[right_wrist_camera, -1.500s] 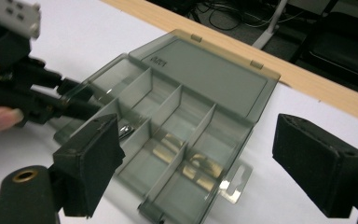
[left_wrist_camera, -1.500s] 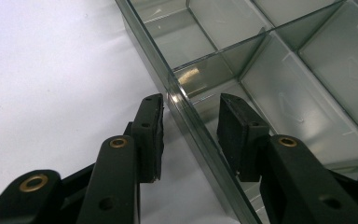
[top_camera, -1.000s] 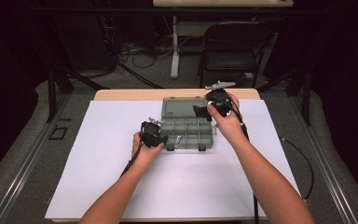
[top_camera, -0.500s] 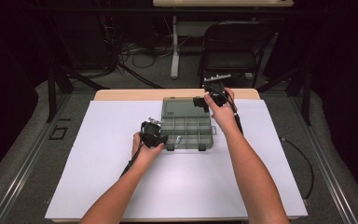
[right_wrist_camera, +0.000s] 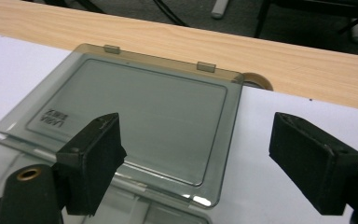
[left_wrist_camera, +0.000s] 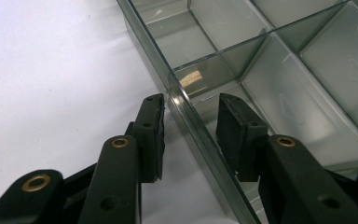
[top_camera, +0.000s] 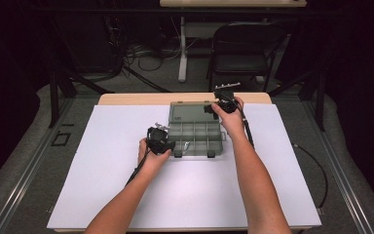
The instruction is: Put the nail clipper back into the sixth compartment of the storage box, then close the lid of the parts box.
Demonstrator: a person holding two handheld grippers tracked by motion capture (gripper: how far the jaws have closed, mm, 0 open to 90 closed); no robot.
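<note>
High view looks down from afar on the organizer box [top_camera: 195, 130]; both gripper views share it, close up.

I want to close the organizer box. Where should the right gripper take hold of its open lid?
Probably the lid's free far edge, between the two latch tabs, approached from the far side; it lies flat, hinged at the box.
</note>
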